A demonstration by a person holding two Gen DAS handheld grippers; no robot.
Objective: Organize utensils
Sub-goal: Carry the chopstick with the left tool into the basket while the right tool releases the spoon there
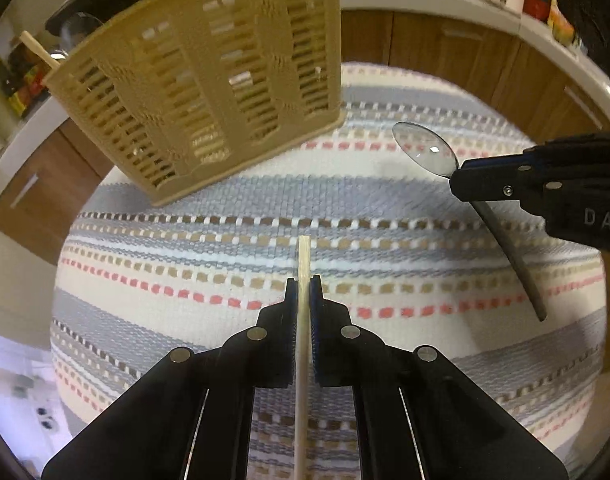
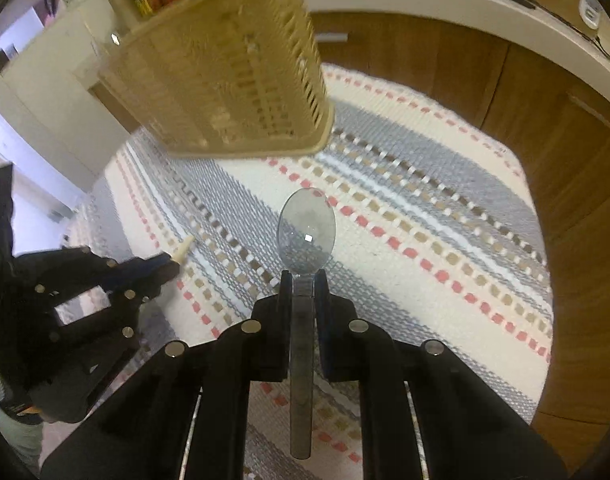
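Left gripper point(image 1: 303, 280) grips stick point(image 1: 303, 256); right gripper point(image 2: 303, 276) grips spoon point(image 2: 306, 224); basket point(image 1: 209, 92) ahead

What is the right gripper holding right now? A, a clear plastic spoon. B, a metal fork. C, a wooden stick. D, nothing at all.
A: the right gripper is shut on the clear plastic spoon, bowl pointing forward toward the beige utensil basket.

The basket point(image 1: 209, 92) looks like matt tan plastic with slats. The spoon point(image 2: 307, 228) is clear, shiny plastic. The stick point(image 1: 303, 264) is pale, smooth wood. The striped cloth point(image 1: 385, 208) is rough and woven.
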